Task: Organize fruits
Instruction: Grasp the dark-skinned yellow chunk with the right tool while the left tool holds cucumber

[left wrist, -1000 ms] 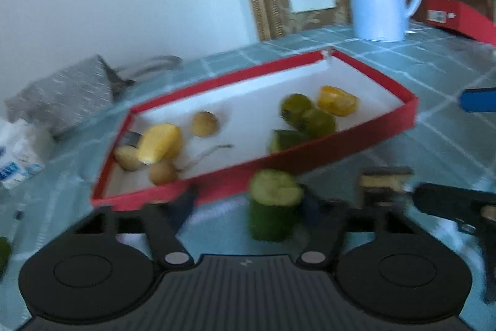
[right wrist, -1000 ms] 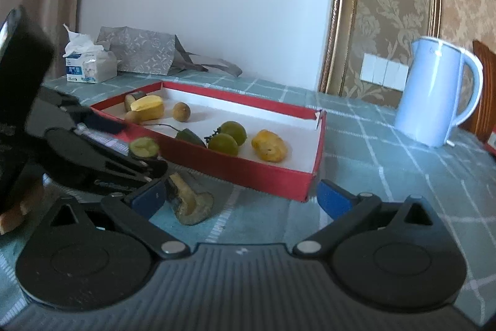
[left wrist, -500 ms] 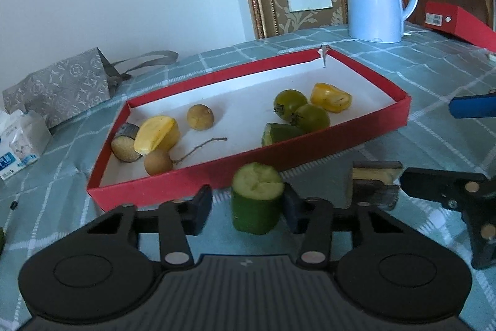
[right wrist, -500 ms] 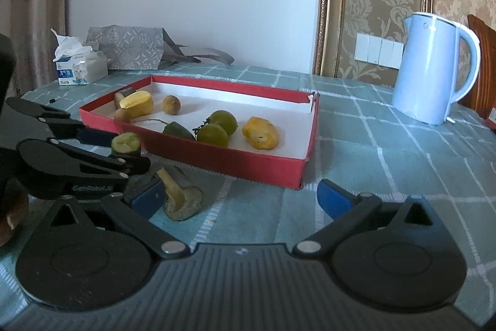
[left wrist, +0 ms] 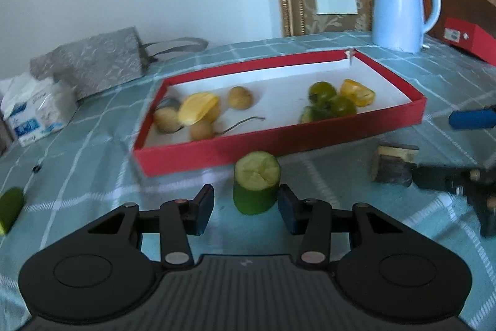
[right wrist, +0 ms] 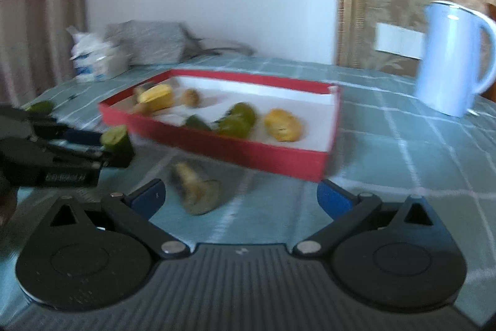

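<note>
Up front, the left tool (left wrist: 245, 207) has a green cucumber stub (left wrist: 256, 182) between its jaws: short cylinder, dark glossy skin, pale ragged cut face turned up. Right pad touches the skin; a gap shows on the left side, so no full clamp. Stub stands on the counter (left wrist: 93, 176) just before the near wall of the red tray (left wrist: 279, 138).

Tray interior white. Left end: yellow wedge (left wrist: 198, 109), three small tan round fruits (left wrist: 240, 97). Right end: two green round fruits (left wrist: 322, 92), a green chunk, a yellow-orange piece (left wrist: 356, 92).

Right tool (right wrist: 241, 197) gapes wide, holding nothing. A brownish, pale-cut piece (right wrist: 197, 191) lies on the counter between its jaws, nearer the left pad, blurred. Another green piece (left wrist: 11, 203) sits far left on the cloth. Pale blue kettle (left wrist: 400, 8) stands beyond the tray.
</note>
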A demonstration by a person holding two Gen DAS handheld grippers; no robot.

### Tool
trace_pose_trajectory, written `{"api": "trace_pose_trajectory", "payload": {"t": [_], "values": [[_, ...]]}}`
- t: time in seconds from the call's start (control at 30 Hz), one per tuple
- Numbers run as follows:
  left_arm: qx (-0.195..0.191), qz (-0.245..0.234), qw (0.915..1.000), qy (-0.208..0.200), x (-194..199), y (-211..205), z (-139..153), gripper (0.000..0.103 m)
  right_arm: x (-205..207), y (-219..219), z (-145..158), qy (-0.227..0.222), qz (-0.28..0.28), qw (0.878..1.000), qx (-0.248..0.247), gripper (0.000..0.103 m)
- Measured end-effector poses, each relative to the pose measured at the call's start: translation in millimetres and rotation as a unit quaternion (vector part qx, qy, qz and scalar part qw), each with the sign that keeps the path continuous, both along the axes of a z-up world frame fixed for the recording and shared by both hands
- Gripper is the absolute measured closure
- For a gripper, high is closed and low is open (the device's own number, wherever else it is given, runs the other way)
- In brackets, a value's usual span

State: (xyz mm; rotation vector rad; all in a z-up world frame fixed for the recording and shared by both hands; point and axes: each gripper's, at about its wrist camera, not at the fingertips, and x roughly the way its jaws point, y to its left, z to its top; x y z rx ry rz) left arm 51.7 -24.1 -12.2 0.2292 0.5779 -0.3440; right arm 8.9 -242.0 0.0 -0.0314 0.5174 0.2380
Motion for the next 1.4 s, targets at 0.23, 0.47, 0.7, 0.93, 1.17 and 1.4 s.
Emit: {"api": "trace_pose_trajectory", "payload": {"t": [0.23, 0.47, 0.7, 0.93, 1.17, 1.4], "values": [[-0.014, 0.018, 0.9996, 0.015, 6, 14, -1, 0.058, 6, 23, -2, 0.008, 0.07, 0.997, -0.039, 0.019], [-0.01, 0.016, 0.9997, 0.012, 7, 11, -1, 0.058, 23, 26, 1, 0.009, 0.08, 0.996, -0.046, 0.031], [-0.006, 0.015, 0.9998, 0.008, 11, 5, -1, 0.058, 31, 30, -5, 0.028, 0.101, 0.994, -0.042, 0.063], [-0.011, 0.01, 0.9998, 0.014, 15, 3, -2, 0.059, 26, 31, -2, 0.016, 0.095, 0.995, -0.033, 0.063], [-0.018, 0.007, 0.9997, 0.016, 14, 4, -2, 0.07, 19, 32, 2, -0.001, 0.076, 0.997, -0.026, 0.063], [0.001, 0.01, 0.9999, 0.002, 9, -2, -3, 0.072, 19, 26, 2, -0.004, 0.045, 0.999, -0.015, 0.063]]}}
